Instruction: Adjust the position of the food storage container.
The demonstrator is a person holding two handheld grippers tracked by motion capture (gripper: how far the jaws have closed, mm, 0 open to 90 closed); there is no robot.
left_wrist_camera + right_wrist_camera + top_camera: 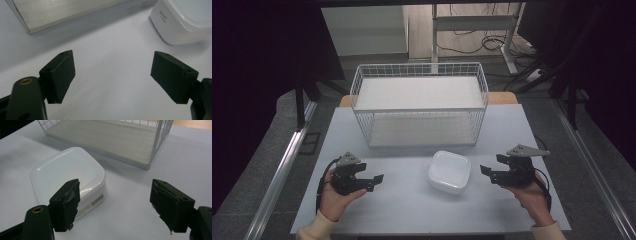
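A wire basket (419, 102) stands at the back of the tabletop (407, 205). A lidded container (449, 171) lies in front of it, toward the right, between the left hand-held gripper (374, 182) and the right hand-held gripper (489, 175)

The white container (175, 27) carries the only print in view. In the left gripper view, ahead of the left gripper (112, 77) and off to the right of its right-hand jaw, a few lines of small grey print sit on the container's side wall near the corner; they are too small and blurred to read. In the right gripper view, just beyond the left-hand jaw of the right gripper (115, 202), a small rectangular label (97, 199) with a barcode-like block sits on the container's side wall, with a line of fine print beside it; neither can be made out.
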